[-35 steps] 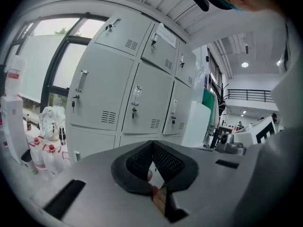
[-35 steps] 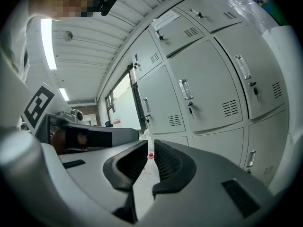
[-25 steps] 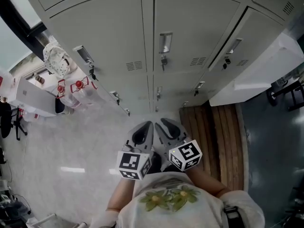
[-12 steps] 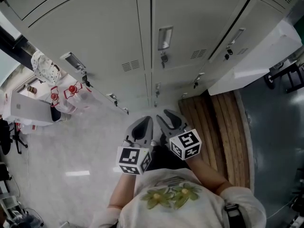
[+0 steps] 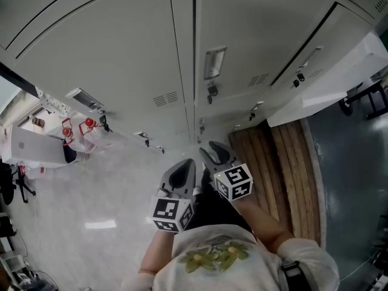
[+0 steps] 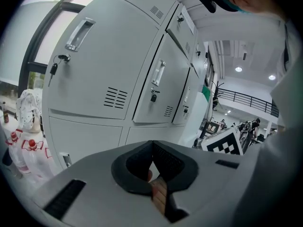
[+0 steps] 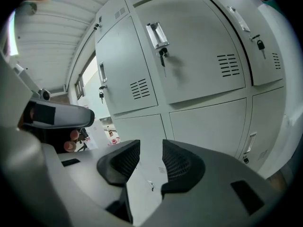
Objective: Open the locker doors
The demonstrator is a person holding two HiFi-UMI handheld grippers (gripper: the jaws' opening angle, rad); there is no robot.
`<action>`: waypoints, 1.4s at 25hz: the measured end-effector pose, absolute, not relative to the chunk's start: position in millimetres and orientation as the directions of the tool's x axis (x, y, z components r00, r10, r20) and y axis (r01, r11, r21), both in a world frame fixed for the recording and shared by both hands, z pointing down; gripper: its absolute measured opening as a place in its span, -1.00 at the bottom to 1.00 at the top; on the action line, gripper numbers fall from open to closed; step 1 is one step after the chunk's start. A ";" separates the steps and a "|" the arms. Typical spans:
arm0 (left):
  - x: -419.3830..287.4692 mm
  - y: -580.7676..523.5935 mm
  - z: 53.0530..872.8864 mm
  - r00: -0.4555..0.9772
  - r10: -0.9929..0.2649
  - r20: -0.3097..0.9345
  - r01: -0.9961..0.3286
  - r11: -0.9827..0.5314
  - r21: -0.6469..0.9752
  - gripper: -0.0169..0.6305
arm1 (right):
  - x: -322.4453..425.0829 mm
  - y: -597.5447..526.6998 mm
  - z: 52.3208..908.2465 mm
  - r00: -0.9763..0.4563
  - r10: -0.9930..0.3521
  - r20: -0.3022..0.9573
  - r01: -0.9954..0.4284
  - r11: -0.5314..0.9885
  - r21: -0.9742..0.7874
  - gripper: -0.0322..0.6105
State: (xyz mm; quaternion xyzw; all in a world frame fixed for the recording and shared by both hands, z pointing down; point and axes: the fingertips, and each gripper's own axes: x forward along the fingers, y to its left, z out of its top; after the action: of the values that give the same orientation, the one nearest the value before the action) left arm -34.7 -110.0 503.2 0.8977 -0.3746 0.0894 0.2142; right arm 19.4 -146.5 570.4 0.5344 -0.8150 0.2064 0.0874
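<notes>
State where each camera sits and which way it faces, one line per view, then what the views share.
Head view: on the person's head, looking steeply down at the lockers and floor; shows shirt, right forearm, left gripper and right gripper.
Left gripper view: on the left gripper, facing the lockers along its closed jaws.
Right gripper view: on the right gripper, facing the lockers; jaws have just been opening, nothing between them.
Shared: all three show the middle locker door.

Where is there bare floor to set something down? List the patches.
Free: the pale floor between the red-capped bottles and the person; the wooden slats at the foot of the lockers are bare too. Crowded: the left edge, around the bottles and white box.
</notes>
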 end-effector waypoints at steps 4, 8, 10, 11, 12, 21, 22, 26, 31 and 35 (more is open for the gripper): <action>-33.7 -118.8 517.1 0.699 -0.631 0.335 -0.715 -0.621 0.322 -0.86 | 23.2 -167.4 584.4 -0.406 -0.841 0.357 -0.911 0.344 -0.228 -0.46; -35.1 -126.0 531.1 0.690 -0.636 0.346 -0.724 -0.604 0.333 -0.86 | 25.1 -182.9 602.5 -0.396 -0.840 0.371 -0.916 0.336 -0.218 -0.42; -35.7 -127.7 538.3 0.688 -0.635 0.351 -0.726 -0.600 0.338 -0.86 | 25.7 -187.9 611.5 -0.392 -0.839 0.378 -0.918 0.333 -0.214 -0.41; -35.6 -128.7 542.0 0.687 -0.634 0.355 -0.727 -0.599 0.337 -0.86 | 26.2 -190.6 615.7 -0.390 -0.839 0.380 -0.919 0.331 -0.214 -0.40; -35.6 -129.5 545.5 0.686 -0.634 0.358 -0.728 -0.598 0.336 -0.86 | 26.8 -193.1 620.4 -0.389 -0.838 0.383 -0.920 0.328 -0.215 -0.40; -39.0 -133.8 569.8 0.675 -0.635 0.377 -0.738 -0.577 0.349 -0.86 | 30.1 -219.6 663.2 -0.372 -0.829 0.417 -0.927 0.309 -0.214 -0.39; -39.4 -134.5 571.4 0.673 -0.636 0.378 -0.740 -0.574 0.351 -0.86 | 30.5 -222.9 667.7 -0.371 -0.828 0.422 -0.927 0.305 -0.217 -0.39; -39.9 -135.6 577.5 0.670 -0.635 0.385 -0.742 -0.565 0.360 -0.86 | 33.4 -233.9 685.2 -0.357 -0.828 0.433 -0.933 0.298 -0.202 -0.39; -37.8 -136.7 585.6 0.672 -0.622 0.402 -0.741 -0.563 0.367 -0.86 | 36.7 -245.8 703.2 -0.340 -0.827 0.447 -0.940 0.297 -0.166 -0.40; -35.3 -139.8 589.4 0.676 -0.615 0.406 -0.737 -0.562 0.374 -0.86 | 41.3 -255.2 716.2 -0.329 -0.821 0.466 -0.944 0.275 -0.181 -0.39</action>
State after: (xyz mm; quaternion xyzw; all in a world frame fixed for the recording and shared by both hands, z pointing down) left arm -35.3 -139.8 589.4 0.8763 -0.3859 0.1154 0.2643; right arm 41.3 -255.2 716.2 0.5618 -0.7858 0.2165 0.1418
